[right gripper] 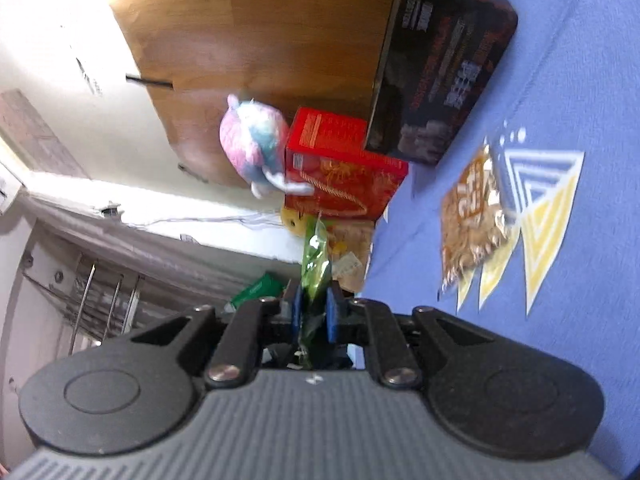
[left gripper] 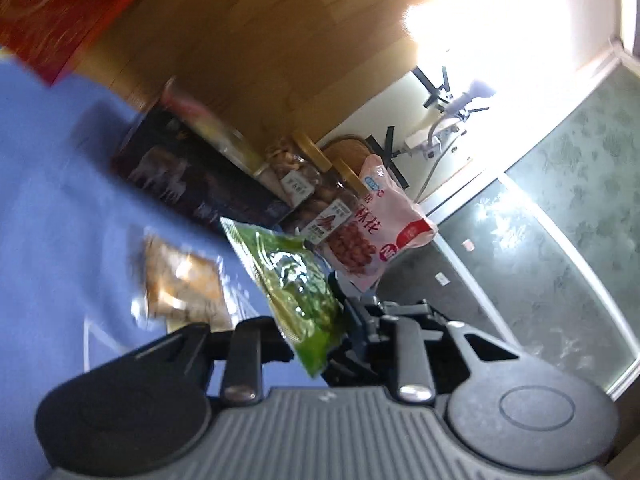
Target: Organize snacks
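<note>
My right gripper [right gripper: 313,312] is clamped on the green snack bag [right gripper: 316,258], held edge-on between its blue pads [right gripper: 331,314] above the blue cloth [right gripper: 580,240]. I cannot tell how my left gripper [left gripper: 320,340] stands; the bag [left gripper: 296,284] covers its tips.

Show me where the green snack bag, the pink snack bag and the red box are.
green snack bag [left gripper: 298,280]: left wrist view, middle of its shiny front.
pink snack bag [left gripper: 384,220]: left wrist view, centre of its printed face.
red box [right gripper: 340,176]: right wrist view, its gold-patterned side.

Home: plush toy [right gripper: 252,140], wooden cabinet [right gripper: 256,40].
</note>
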A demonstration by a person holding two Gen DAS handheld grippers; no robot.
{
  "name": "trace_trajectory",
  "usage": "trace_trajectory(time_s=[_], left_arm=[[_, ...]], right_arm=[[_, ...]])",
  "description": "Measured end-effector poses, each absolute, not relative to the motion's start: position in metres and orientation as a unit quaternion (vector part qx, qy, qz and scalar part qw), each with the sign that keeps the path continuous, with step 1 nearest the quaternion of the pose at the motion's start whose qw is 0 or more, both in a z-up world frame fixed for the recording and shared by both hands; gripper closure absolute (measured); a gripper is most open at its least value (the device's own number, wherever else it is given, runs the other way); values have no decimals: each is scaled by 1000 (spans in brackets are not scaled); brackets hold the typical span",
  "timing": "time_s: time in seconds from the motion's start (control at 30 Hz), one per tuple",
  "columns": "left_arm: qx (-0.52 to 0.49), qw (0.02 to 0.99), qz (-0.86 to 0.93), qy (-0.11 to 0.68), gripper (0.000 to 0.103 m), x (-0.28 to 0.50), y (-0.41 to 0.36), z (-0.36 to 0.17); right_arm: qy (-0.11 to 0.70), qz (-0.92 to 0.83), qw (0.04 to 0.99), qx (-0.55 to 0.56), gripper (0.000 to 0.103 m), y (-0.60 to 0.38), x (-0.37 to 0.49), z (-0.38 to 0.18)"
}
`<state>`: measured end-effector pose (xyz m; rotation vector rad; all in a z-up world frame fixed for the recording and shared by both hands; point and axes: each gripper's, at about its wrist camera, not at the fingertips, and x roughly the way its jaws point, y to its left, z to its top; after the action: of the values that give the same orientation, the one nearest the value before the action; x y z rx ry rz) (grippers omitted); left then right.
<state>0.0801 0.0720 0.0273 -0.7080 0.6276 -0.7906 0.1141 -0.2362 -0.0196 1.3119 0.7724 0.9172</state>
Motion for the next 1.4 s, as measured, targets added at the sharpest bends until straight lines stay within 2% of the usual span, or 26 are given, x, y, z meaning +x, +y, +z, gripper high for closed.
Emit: trace_trajectory(time_s=[0.3, 0.6, 0.73, 0.8, 0.97, 1.13, 1.33, 1.4], left_arm=[[-276, 837, -378, 283, 79, 146, 46, 65], [-246, 852, -354, 298, 78, 226, 29, 65], [-221, 874, -304, 309, 76, 243, 25, 57], [-207, 891, -265, 305, 69, 245, 26, 56], [-212, 897, -247, 298, 67, 226, 45, 57], [-223, 892, -254, 301, 65, 180, 65, 49], [-243, 860, -252, 370, 64, 152, 61, 7], [-243, 855, -234, 393, 61, 150, 58, -5]], right_arm=[[295, 370, 737, 482, 87, -244, 170, 37], [270, 315, 822, 390, 86, -234, 231, 46], [252, 245, 893, 280, 76, -209, 238, 48], [221, 199, 931, 214, 70, -197, 230, 53], [184, 219, 927, 244, 70, -216, 195, 59], [249, 276, 895, 247, 69, -233, 160, 38], [356, 247, 862, 262, 69, -237, 160, -12], [373, 251, 855, 258, 69, -232, 167, -20]])
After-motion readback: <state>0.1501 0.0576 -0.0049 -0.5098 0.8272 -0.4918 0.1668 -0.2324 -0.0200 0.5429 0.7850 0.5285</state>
